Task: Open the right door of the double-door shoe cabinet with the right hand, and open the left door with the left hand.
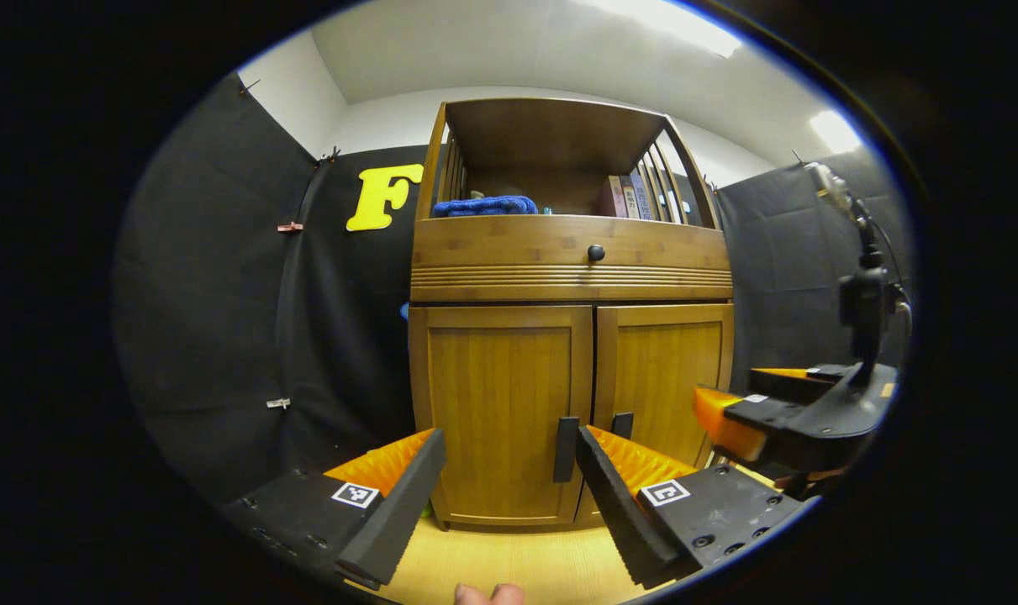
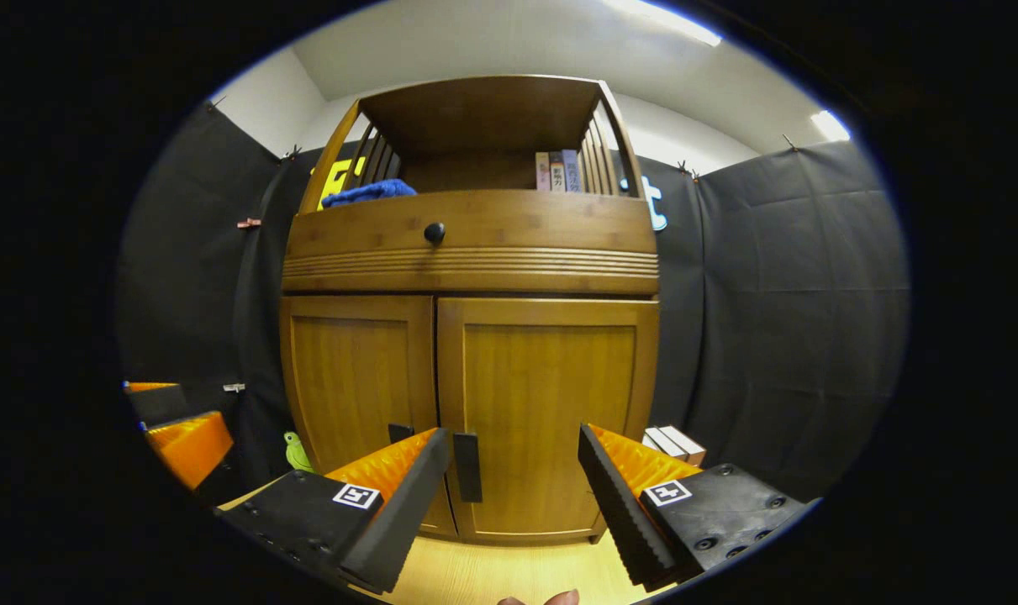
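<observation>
The wooden shoe cabinet stands in front of me with both doors shut. In the left gripper view the left door (image 1: 500,395) fills the middle, and its black handle (image 1: 566,449) sits just inside my right fingertip. My left gripper (image 1: 509,437) is open, a short way off the door. The right gripper (image 1: 731,413) hangs at the right edge, before the right door (image 1: 668,378). In the right gripper view the right door (image 2: 551,403) is ahead, with its handle (image 2: 466,466) close to my left fingertip. My right gripper (image 2: 514,433) is open and holds nothing. The left gripper (image 2: 176,428) shows at far left.
Above the doors are a drawer with a black knob (image 1: 596,252) and an open shelf holding a blue cloth (image 1: 485,205) and books (image 1: 630,197). A green toy (image 2: 294,451) lies left of the cabinet, small boxes (image 2: 672,443) to its right. A camera stand (image 1: 866,302) rises at the right.
</observation>
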Tool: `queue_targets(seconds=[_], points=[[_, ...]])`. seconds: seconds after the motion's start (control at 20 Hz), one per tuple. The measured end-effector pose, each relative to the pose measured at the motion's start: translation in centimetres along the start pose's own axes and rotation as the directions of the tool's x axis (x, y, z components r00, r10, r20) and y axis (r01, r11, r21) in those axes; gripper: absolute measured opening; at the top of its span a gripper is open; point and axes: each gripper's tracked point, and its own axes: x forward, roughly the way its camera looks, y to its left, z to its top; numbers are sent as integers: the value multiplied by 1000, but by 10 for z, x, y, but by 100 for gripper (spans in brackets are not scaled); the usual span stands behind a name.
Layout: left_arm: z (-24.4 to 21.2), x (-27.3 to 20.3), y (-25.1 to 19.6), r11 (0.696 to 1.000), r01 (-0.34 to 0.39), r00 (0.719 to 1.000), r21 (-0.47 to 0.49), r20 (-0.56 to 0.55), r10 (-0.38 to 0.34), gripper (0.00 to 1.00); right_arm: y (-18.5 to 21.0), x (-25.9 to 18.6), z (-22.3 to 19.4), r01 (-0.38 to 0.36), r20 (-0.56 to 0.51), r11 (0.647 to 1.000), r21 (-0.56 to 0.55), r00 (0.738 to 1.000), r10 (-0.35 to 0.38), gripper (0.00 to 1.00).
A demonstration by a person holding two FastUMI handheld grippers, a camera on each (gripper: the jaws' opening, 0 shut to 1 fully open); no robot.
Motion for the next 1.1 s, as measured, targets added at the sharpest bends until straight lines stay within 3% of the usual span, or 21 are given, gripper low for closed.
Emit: queue_targets(seconds=[0.25,0.45,0.65,0.7,0.8,0.9,0.95,1.0,1.05,1.1], points=[[-10,1,10,1000,-7,1000,-1,-5,7,98,30,57,-60,-35,-76,999,12,996,36,98],[-18,3,23,1000,-15,1000,-3,-11,15,97,28,93,-93,13,-136,999,32,991,-9,98],[-19,9,35,999,-36,999,-40,-7,36,97,34,114,-116,12,-207,998,67,978,2,98],[-21,10,36,998,-37,999,-46,-8,37,97,36,119,-120,17,-214,998,60,977,-4,81],[-21,13,35,998,-28,1000,-56,-11,27,97,38,126,-127,16,-218,999,32,976,-9,77],[-22,14,30,997,-3,1000,-78,-13,2,98,44,132,-137,15,-246,999,38,969,-5,57],[-21,13,30,997,0,1000,-80,-14,-2,98,46,135,-139,21,-252,999,45,968,-9,54],[-22,12,31,997,-1,1000,-73,-14,0,99,46,136,-138,31,-256,998,58,967,-16,39],[-21,10,32,998,-3,1000,-65,-13,2,97,41,129,-130,56,-269,996,66,963,-36,45],[-21,8,31,998,-2,1000,-60,-13,2,96,41,135,-136,51,-270,996,75,962,-29,31]])
